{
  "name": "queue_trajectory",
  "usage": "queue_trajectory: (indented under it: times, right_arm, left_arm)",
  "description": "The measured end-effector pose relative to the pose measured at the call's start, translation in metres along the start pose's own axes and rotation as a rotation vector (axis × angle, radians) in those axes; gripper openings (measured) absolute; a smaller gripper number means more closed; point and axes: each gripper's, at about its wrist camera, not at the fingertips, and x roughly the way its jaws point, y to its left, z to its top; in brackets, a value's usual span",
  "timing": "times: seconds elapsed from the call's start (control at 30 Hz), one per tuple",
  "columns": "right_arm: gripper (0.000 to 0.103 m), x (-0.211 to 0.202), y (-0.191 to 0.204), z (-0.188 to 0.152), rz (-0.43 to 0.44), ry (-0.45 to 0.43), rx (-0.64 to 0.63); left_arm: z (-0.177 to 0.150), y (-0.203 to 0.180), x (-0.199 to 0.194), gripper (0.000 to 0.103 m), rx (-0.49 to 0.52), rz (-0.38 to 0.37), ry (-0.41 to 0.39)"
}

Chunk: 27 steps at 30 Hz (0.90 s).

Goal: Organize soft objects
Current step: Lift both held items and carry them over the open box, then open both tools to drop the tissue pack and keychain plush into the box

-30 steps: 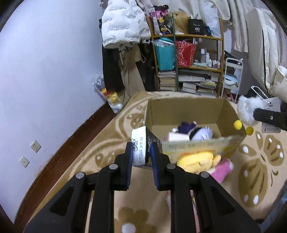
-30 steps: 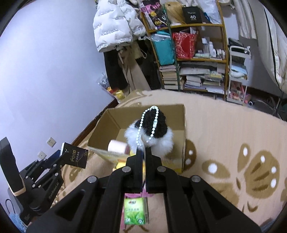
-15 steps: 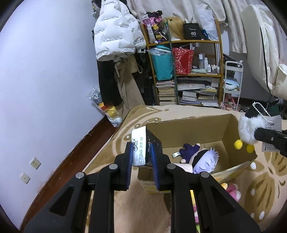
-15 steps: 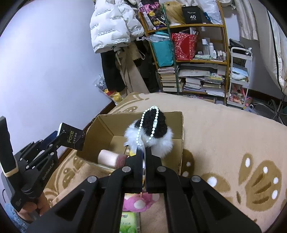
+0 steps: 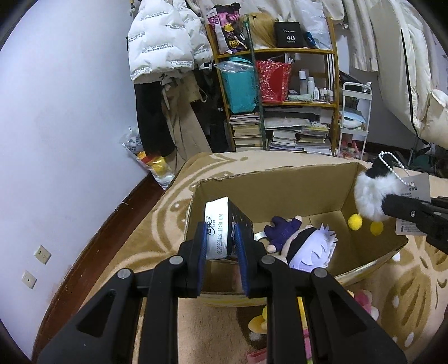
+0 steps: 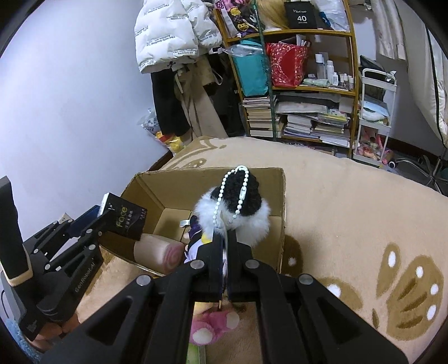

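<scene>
My left gripper [image 5: 219, 246] pinching tissue pack [image 5: 221, 224], carried from outside near wall to over cardboard box [image 5: 280, 182] opening; release looks close. My right gripper [image 6: 225, 243] pressed onto fluffy keychain plush [image 6: 233, 207], moved in above far right corner. Inside box: white-haired doll [image 5: 308, 249], pink roll [image 6: 158, 253]. Beyond near wall on rug: pink plush [image 6: 210, 326], now mostly hidden.

"Face" in green on the black tissue pack [image 6: 127, 221] at 9 o'clock, "40" on the black box [image 6: 301, 15] up at 12, "GenRobot.AI" on the black left gripper [image 6: 84, 221].
</scene>
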Motion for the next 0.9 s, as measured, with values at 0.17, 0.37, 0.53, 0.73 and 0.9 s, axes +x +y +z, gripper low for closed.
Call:
queue_trajectory:
  times: [0.17, 0.37, 0.53, 0.73, 0.9]
  right_arm:
    - [0.003, 0.010, -0.003, -0.001, -0.007, 0.029, 0.003]
    - [0.003, 0.013, -0.005, -0.002, -0.008, 0.036, 0.010]
    - [0.003, 0.013, -0.006, -0.004, -0.006, 0.036, 0.011]
    - [0.003, 0.014, -0.003, -0.004, -0.002, 0.032, 0.004]
    - [0.004, 0.015, -0.002, -0.005, 0.011, 0.025, -0.006]
  left_arm:
    - [-0.002, -0.002, 0.003, 0.021, 0.011, 0.005, 0.003]
    - [-0.001, 0.000, 0.005, 0.020, -0.011, -0.008, 0.005]
    - [0.000, 0.006, 0.007, 0.020, -0.029, -0.027, 0.009]
    - [0.004, 0.022, 0.005, 0.019, -0.110, -0.105, 0.011]
    - [0.006, 0.019, 0.005, 0.020, -0.094, -0.086, -0.001]
